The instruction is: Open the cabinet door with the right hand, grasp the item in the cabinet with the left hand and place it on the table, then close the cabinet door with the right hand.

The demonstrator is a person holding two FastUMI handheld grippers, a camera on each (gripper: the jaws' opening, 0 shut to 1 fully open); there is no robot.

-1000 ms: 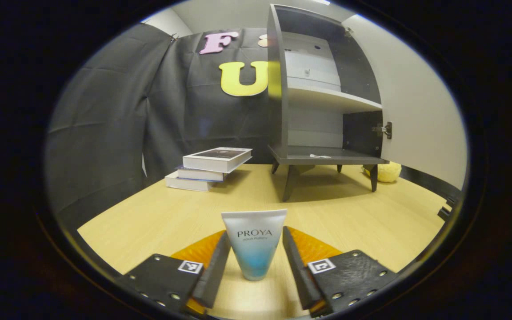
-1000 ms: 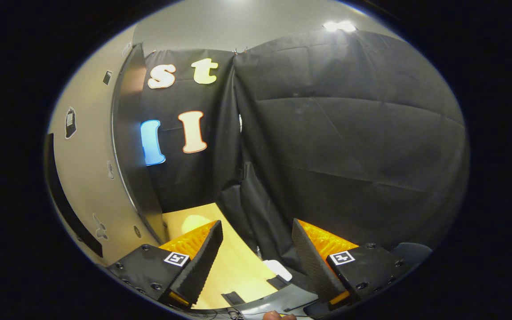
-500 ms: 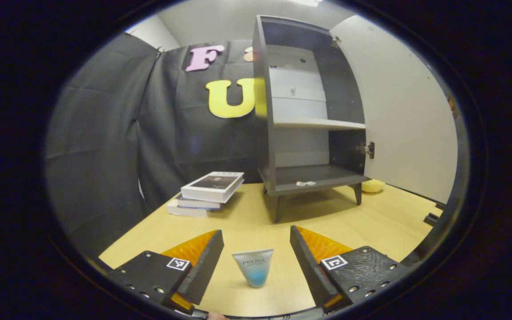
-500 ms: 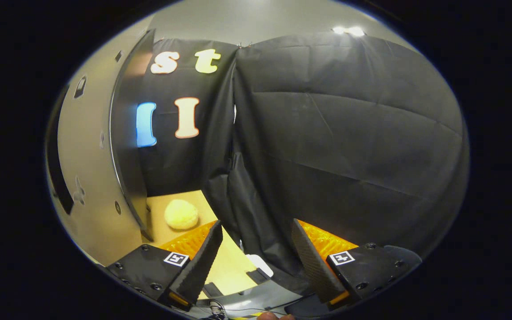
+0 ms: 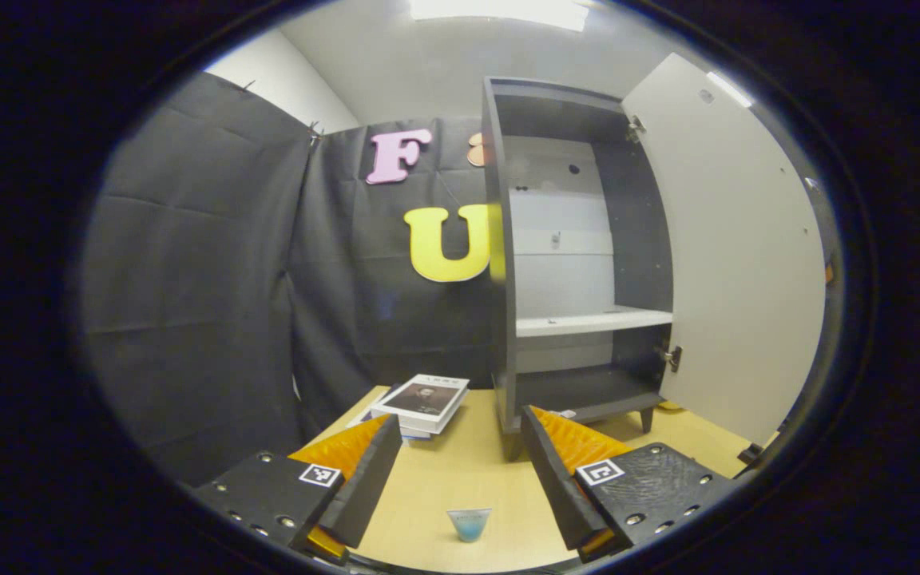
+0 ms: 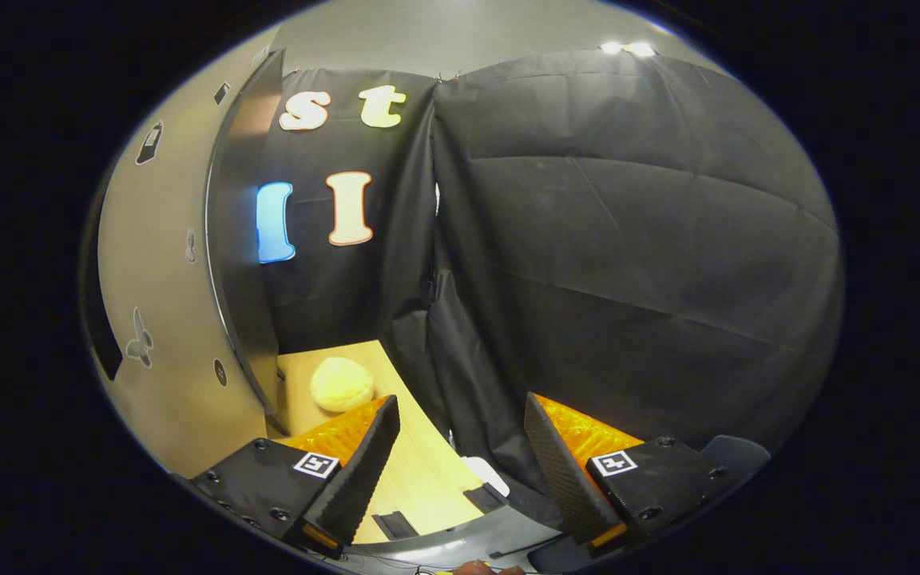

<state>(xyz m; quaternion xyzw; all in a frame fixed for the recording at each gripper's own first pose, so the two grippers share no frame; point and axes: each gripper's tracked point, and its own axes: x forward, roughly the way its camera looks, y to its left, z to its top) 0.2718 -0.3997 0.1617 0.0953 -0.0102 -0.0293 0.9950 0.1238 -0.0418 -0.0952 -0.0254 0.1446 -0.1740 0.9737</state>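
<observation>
A small white and blue tube [image 5: 469, 524] stands upright on the wooden table [image 5: 460, 475], low in the left gripper view. My left gripper [image 5: 457, 487] is open, raised above and behind the tube, apart from it. The dark cabinet [image 5: 572, 263] stands beyond with its pale door [image 5: 735, 255] swung wide open to the right. In the right gripper view, the door [image 6: 164, 263] fills the left side, edge-on. My right gripper [image 6: 460, 471] is open and holds nothing, just right of the door.
A stack of books [image 5: 420, 403] lies left of the cabinet. A yellow fluffy ball [image 6: 342, 384] rests on the table behind the door. The table's edge [image 6: 428, 479] and a grey frame run below the right gripper. Black cloth walls close in all round.
My left gripper has let go of the tube and drawn back and up, so the tube looks much smaller. The right gripper shifted slightly, bringing the yellow ball into view.
</observation>
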